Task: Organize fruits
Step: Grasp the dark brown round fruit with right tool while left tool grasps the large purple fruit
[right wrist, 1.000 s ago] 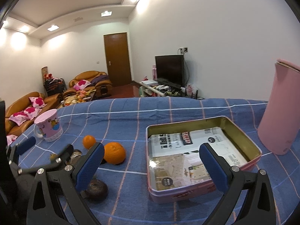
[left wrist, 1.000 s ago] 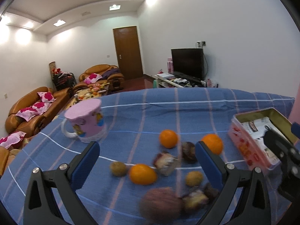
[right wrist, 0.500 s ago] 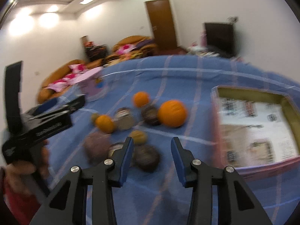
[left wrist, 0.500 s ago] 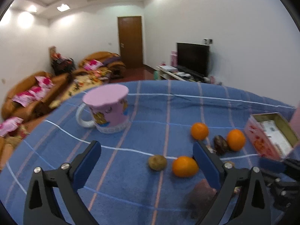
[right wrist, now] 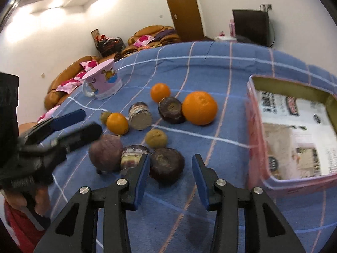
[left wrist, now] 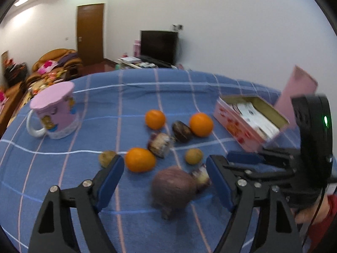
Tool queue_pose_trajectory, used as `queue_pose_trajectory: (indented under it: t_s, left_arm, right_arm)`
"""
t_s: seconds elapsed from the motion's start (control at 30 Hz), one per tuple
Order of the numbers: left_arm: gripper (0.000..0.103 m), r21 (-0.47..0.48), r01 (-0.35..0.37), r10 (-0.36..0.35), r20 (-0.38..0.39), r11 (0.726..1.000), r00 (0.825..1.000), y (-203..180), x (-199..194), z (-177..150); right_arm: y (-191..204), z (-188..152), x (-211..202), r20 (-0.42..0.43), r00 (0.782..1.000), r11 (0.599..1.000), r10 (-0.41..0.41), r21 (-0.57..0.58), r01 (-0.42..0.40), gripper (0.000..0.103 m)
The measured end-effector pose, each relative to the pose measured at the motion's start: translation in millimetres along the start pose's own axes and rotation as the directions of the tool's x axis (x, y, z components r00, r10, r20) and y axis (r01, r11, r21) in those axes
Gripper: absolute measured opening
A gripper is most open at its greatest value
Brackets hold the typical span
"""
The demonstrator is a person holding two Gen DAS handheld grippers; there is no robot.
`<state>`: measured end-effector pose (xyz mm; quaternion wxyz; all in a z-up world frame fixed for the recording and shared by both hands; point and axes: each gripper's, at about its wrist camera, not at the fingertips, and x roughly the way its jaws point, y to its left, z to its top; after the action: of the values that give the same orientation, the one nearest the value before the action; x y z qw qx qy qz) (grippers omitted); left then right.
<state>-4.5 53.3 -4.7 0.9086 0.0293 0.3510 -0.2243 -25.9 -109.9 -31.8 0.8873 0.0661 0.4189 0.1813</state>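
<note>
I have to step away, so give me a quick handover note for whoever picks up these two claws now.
Left claw: jaws closing around the wrinkled purple fruit, not pressing it yet.
Right claw: narrowed, holding nothing; the dark round fruit sits just ahead between its tips.
Fruits: three oranges, the biggest nearest the tin, plus several dark and brownish fruits, all loose on the blue blanket.
Pink tin: no fruit inside, only printed paper.
Done: nothing sorted.
Left: probably grasp and move every fruit.
</note>
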Motion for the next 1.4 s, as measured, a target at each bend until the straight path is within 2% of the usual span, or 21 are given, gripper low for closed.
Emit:
queue_pose_trajectory:
  t_s: [0.1, 0.17, 0.27, 0.33, 0.37, 0.53, 0.73, 0.77, 0.83, 0.87, 1.0, 1.07, 1.1, 1.2, 1.27, 1.3, 1.37, 1.4]
  left_arm:
    - [0.082, 0.036, -0.019, 0.02, -0.043, 0.999, 0.999, -6.0, 7.4, -1.5]
    - [0.082, 0.036, -0.046, 0.049, -0.073, 0.998, 0.996, -2.4, 15.0, -2.5]
    - [0.081, -0.003, -0.069, 0.069, -0.083, 0.998, 0.994, 8.1, 17.2, -5.8]
    - [0.078, -0.027, -0.091, 0.088, -0.093, 0.996, 0.992, 14.9, 20.1, -7.0]
    - [0.076, -0.048, -0.078, 0.073, -0.1, 0.996, 0.992, 19.4, 20.5, -7.6]
    - [0.052, -0.09, 0.021, -0.031, -0.102, 0.996, 0.994, 24.5, 21.9, -9.3]
    - [0.054, -0.06, 0.02, -0.026, -0.096, 0.998, 0.995, 18.6, 22.7, -9.8]
    - [0.057, -0.069, 0.016, -0.023, -0.1, 0.998, 0.995, 19.4, 23.8, -10.1]
    - [0.078, -0.098, -0.03, 0.019, -0.109, 0.995, 0.994, 24.2, 24.3, -10.3]
    - [0.08, -0.104, -0.039, 0.027, -0.112, 0.994, 0.993, 25.8, 24.9, -10.2]
    - [0.079, -0.098, -0.019, 0.005, -0.135, 0.995, 0.991, 26.2, 23.5, -14.7]
    - [0.065, -0.084, 0.011, -0.022, -0.13, 0.996, 0.991, 24.3, 20.6, -14.9]
    - [0.054, -0.087, 0.05, -0.061, -0.13, 0.995, 0.99, 23.3, 19.8, -15.2]
    - [0.056, -0.08, 0.052, -0.062, -0.132, 0.995, 0.989, 21.6, 21.2, -14.5]
    - [0.072, -0.095, 0.013, -0.026, -0.138, 0.995, 0.99, 24.1, 26.1, -13.1]
    - [0.084, -0.104, -0.039, 0.024, -0.14, 0.994, 0.99, 25.3, 29.7, -12.0]
    - [0.084, -0.104, -0.039, 0.023, -0.153, 0.994, 0.988, 22.2, 35.7, -11.5]
    - [0.077, -0.096, -0.019, 0.003, -0.166, 0.995, 0.986, 19.6, 38.6, -12.6]
  right_arm:
    - [2.4, -2.0, 9.7, -0.043, 0.998, 0.999, 0.034, 0.008, -0.034, 0.044]
    - [6.8, -0.8, 12.0, -0.038, 0.999, 1.0, 0.011, -0.018, -0.011, 0.044]
    - [6.8, -0.5, 14.0, -0.038, 0.999, 1.0, 0.015, -0.019, -0.016, 0.044]
    - [6.6, -0.6, 14.1, -0.039, 0.999, 1.0, 0.007, -0.024, -0.008, 0.043]
    - [8.0, -0.8, 14.3, -0.039, 0.999, 0.999, -0.006, -0.035, 0.004, 0.04]
    - [7.2, 0.7, 3.8, -0.009, 1.0, 0.999, -0.015, -0.031, 0.014, 0.04]
    - [-1.3, 6.9, -19.9, 0.086, 0.996, 1.0, 0.013, 0.013, -0.014, 0.04]
    - [-1.8, 7.1, -19.7, 0.085, 0.996, 1.0, 0.013, 0.016, -0.014, 0.04]
    - [-0.9, 6.9, -16.7, 0.072, 0.997, 1.0, 0.009, 0.016, -0.01, 0.04]
    - [-0.6, 6.7, -15.1, 0.064, 0.998, 1.0, 0.008, 0.016, -0.009, 0.04]
    - [-2.2, 7.5, -11.5, 0.054, 0.999, 1.0, 0.01, 0.019, -0.011, 0.04]
    - [-2.2, 7.5, -11.9, 0.054, 0.999, 1.0, 0.006, 0.018, -0.007, 0.04]
    - [-2.1, 7.9, -11.7, 0.055, 0.998, 1.0, 0.005, 0.018, -0.006, 0.04]
    - [-1.8, 9.1, -10.7, 0.058, 0.998, 1.0, 0.002, 0.019, -0.003, 0.04]
    - [-2.9, 9.3, -11.3, 0.06, 0.998, 1.0, 0.002, 0.024, -0.004, 0.04]
    - [-3.5, 9.1, -11.4, 0.06, 0.998, 1.0, 0.003, 0.028, -0.005, 0.04]
    - [-4.5, 9.3, -10.8, 0.058, 0.998, 0.999, 0.006, 0.034, -0.007, 0.04]
    - [-4.9, 9.1, -10.9, 0.057, 0.998, 0.999, 0.006, 0.035, -0.008, 0.04]
